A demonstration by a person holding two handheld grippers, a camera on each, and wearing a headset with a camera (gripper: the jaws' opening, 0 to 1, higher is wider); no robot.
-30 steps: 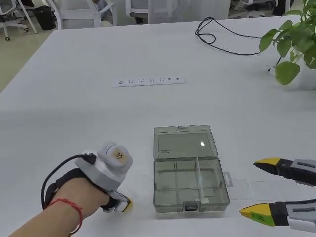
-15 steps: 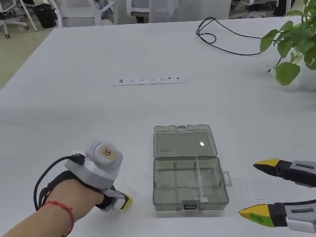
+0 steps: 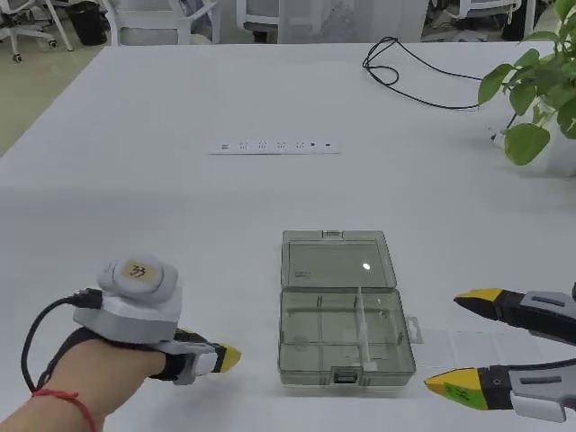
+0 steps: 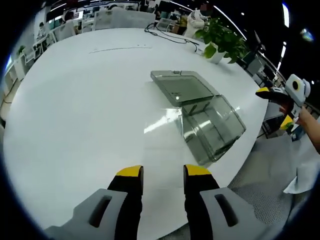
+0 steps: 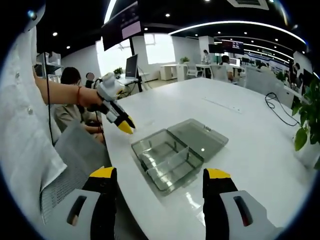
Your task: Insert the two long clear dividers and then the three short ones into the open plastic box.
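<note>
A: Leftward went the hand (image 3: 99,378) with the left gripper (image 3: 223,360) over the last second. It now lies flatter, yellow tip aimed at the box (image 3: 306,367) from a short way off.
B: Jaws?
A: Parted by a narrow gap, nothing between them. The right gripper (image 3: 461,342) is spread wide and empty, held just right of the box.
B: And the box itself?
A: Near the front edge of the table (image 3: 180,207), lid (image 3: 335,261) folded flat behind it. 1 clear divider (image 3: 362,328) stands inside, front to back, right of the middle. A faint clear sheet (image 3: 439,340) lies flat on the table beside the box's right wall, between the right jaws in the head view.
B: Room to work?
A: Plenty. Bare table left of the box and behind it, power strip (image 3: 274,146) well back, cable (image 3: 405,67) and plant (image 3: 535,90) off at the far right corner.
</note>
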